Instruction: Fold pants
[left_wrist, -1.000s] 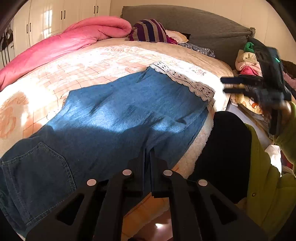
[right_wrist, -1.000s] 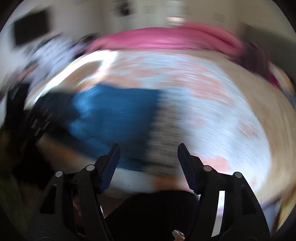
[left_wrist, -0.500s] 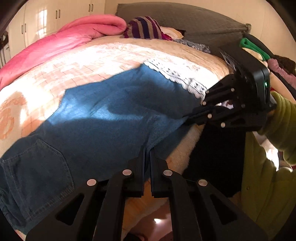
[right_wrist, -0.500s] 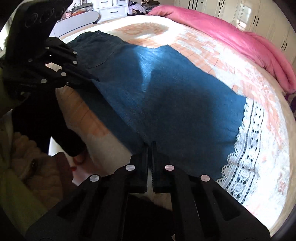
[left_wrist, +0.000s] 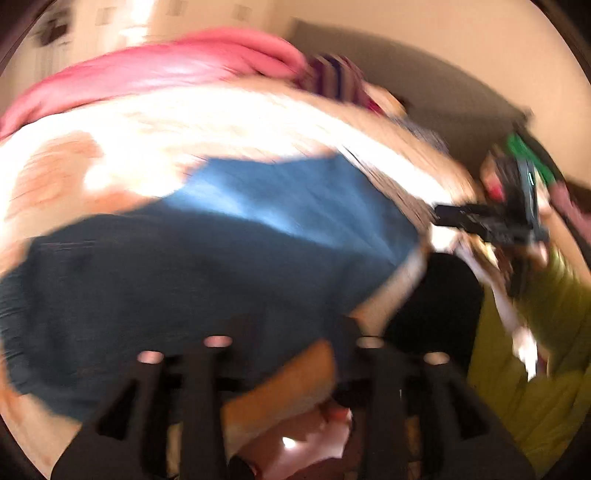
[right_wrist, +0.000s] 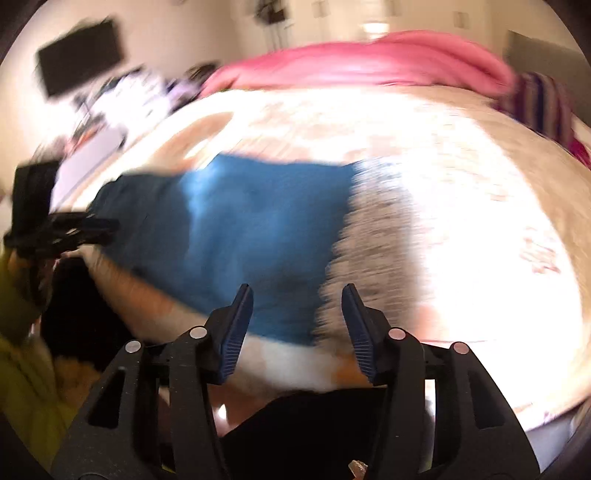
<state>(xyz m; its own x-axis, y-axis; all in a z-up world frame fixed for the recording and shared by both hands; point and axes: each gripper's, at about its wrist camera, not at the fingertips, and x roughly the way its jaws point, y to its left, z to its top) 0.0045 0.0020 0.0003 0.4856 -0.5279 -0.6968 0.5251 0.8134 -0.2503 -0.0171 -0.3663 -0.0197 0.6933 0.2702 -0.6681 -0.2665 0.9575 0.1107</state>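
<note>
Both views are motion-blurred. The blue denim pants (left_wrist: 229, 251) lie flat across the bed, lace-trimmed leg ends (right_wrist: 373, 221) to the right in the right wrist view (right_wrist: 258, 221). My left gripper (left_wrist: 291, 328) is open above the near edge of the pants, holding nothing. My right gripper (right_wrist: 297, 295) is open, fingers apart over the hem end near the bed's front edge. Each gripper shows in the other's view: the right one (left_wrist: 491, 221) at the right, the left one (right_wrist: 59, 229) at the left.
A pink duvet (left_wrist: 155, 70) lies along the far side of the patterned bedspread (right_wrist: 424, 155). A striped cushion (left_wrist: 332, 81) sits by the grey headboard (left_wrist: 424, 81). A person in a green jacket (left_wrist: 528, 369) stands at the bed's edge. A dark screen (right_wrist: 79, 55) hangs on the wall.
Both grippers were shut on the pants' near edge half a second ago; both have now opened and pulled back, and the pants lie released on the bed.
</note>
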